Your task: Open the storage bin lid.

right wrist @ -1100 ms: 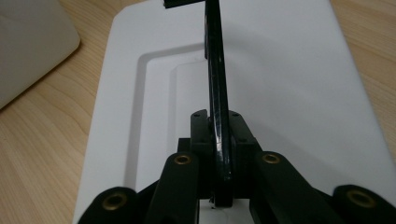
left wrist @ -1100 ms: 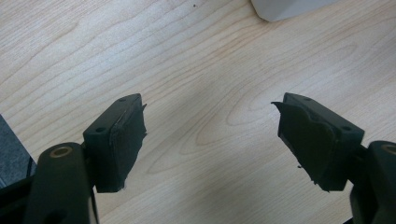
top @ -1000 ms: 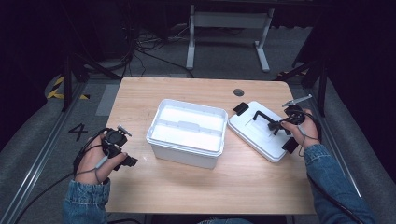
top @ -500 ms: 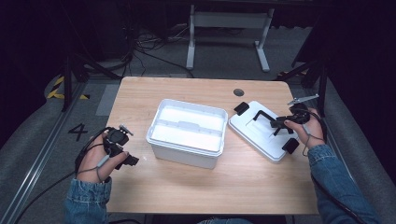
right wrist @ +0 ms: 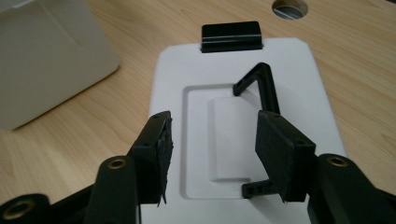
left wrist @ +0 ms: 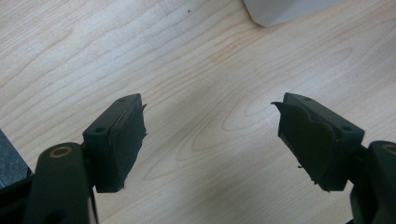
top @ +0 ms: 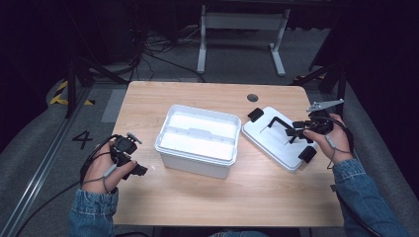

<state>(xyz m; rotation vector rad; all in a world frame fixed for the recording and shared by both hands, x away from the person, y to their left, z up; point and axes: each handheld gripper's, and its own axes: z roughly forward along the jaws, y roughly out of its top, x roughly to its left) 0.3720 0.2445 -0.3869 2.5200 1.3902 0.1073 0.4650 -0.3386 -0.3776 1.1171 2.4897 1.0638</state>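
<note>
Pale wooden tabletop (top: 197,197) carried everything. My right gripper (right wrist: 212,154), jaws just opening and empty, hovered over the flat white plastic lid (right wrist: 173,93); its black hinged handle (right wrist: 261,88) lay just ahead. I'd lift straight, avoiding snags. My left gripper (left wrist: 210,140) gaped, empty.

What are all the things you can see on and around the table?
box: one, white, open, middle of the table
lid: one, white with a black handle and black clips, flat on the table beside the box, on the right
table: one, light wood, with a round hole near its far edge
metal frame: one, white, on the floor behind the table
cables: several, dark, on the floor behind the table
left gripper: one, black, jaws open over bare wood, left of the box
right gripper: one, black, jaws just opened, nothing between them, above the lid's handle
</note>
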